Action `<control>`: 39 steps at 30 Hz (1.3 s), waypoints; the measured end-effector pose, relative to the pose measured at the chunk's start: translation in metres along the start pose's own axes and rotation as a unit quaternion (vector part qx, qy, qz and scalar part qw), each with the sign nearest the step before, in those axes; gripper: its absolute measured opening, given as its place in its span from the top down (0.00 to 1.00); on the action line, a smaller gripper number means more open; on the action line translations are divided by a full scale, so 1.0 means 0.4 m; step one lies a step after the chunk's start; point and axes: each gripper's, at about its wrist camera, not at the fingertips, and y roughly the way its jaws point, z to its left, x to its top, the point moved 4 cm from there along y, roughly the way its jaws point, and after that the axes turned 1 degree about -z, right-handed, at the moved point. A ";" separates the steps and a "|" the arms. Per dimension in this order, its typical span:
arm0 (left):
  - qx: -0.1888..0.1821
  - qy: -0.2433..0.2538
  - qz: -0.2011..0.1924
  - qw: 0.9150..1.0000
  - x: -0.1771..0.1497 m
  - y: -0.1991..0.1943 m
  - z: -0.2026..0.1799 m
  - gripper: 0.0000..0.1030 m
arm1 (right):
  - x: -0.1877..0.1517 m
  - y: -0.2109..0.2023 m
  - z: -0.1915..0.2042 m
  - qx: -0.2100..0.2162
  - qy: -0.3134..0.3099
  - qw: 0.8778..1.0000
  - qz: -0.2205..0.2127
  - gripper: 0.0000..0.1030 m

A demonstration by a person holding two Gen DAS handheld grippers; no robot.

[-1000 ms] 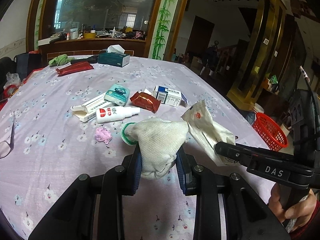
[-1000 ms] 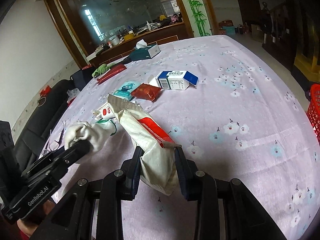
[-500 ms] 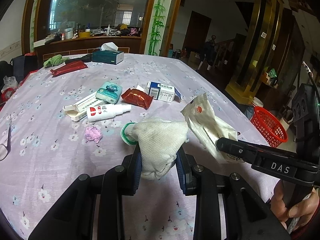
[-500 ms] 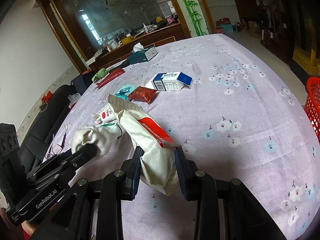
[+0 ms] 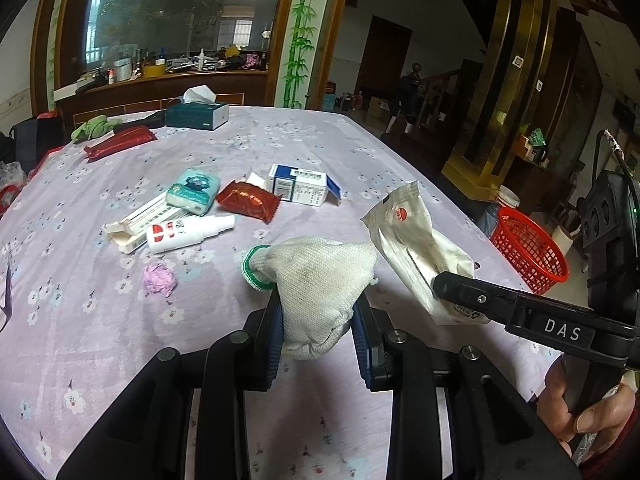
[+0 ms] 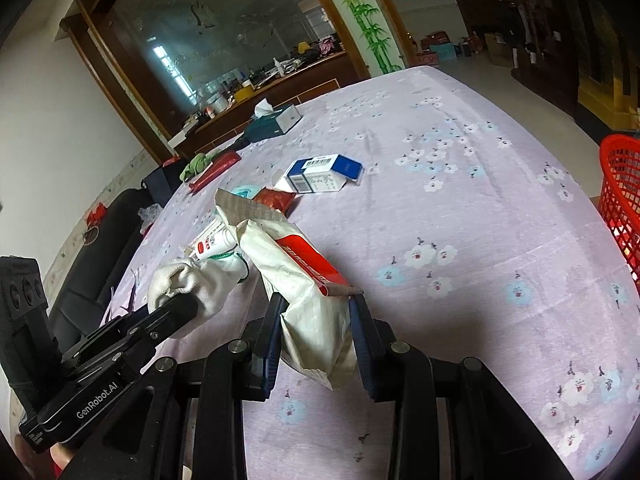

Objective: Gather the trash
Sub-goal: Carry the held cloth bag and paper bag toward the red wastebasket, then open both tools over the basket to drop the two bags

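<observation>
Both grippers have drawn back toward the near worktop edge since a second ago, and the loose litter now lies further ahead of the jaws. Left gripper [image 5: 318,320]: jaws pinching a white knit glove [image 5: 320,280], its green cuff projecting ahead and left. Right gripper [image 6: 316,330]: jaws pinching a cream wrapper with a red label [image 6: 298,264], the torn top standing well ahead of the jaws. The two loads hang side by side, near each other; contact cannot be told.

Judged step: carry both to the red basket [image 5: 528,250], which sits beyond the worktop's [image 5: 304,148] right edge and lower, to the right of both jaws. Both grips should hold firm, since the glove is limp and the wrapper crushes easily. The right gripper should go first so the arms do not cross.

Open cloth lies right of the right jaws up to the edge. Ahead and left of the left jaws remain a spray bottle [image 5: 188,232], a pink wad [image 5: 160,280], a red packet [image 5: 248,200] and a blue-and-white carton [image 5: 300,188].
</observation>
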 end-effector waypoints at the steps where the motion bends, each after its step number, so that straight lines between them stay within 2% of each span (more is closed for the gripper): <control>1: -0.002 0.003 0.000 1.000 0.004 0.002 -0.008 0.72 | 0.003 -0.005 -0.005 0.000 0.003 1.000 -0.002 0.67; 9: -0.033 0.016 0.007 0.999 0.040 0.029 -0.081 0.72 | 0.029 -0.060 -0.069 -0.005 0.034 0.999 -0.023 0.67; 16: -0.083 0.042 0.019 0.996 0.083 0.078 -0.215 0.72 | 0.066 -0.156 -0.191 -0.030 0.083 0.994 -0.067 0.67; 20: -0.121 0.065 0.035 0.990 0.102 0.127 -0.337 0.72 | 0.090 -0.238 -0.295 -0.051 0.124 0.986 -0.102 0.66; 24: -0.165 0.081 0.046 0.982 0.130 0.170 -0.475 0.72 | 0.118 -0.338 -0.414 -0.090 0.164 0.972 -0.142 0.66; 27: -0.185 0.093 0.048 0.977 0.153 0.199 -0.559 0.72 | 0.134 -0.401 -0.503 -0.116 0.192 0.961 -0.160 0.66; 30: -0.208 0.099 0.058 0.971 0.169 0.240 -0.650 0.72 | 0.150 -0.435 -0.585 -0.133 0.220 0.952 -0.167 0.66; 36: -0.218 0.115 0.081 0.966 0.180 0.343 -0.791 0.71 | 0.182 -0.450 -0.709 -0.149 0.258 0.940 -0.165 0.64; 37: -0.224 0.115 0.090 0.964 0.182 0.367 -0.809 0.68 | 0.187 -0.445 -0.727 -0.157 0.258 0.939 -0.163 0.63; 39: -0.223 0.111 0.099 0.963 0.187 0.393 -0.822 0.53 | 0.198 -0.437 -0.747 -0.166 0.257 0.938 -0.160 0.56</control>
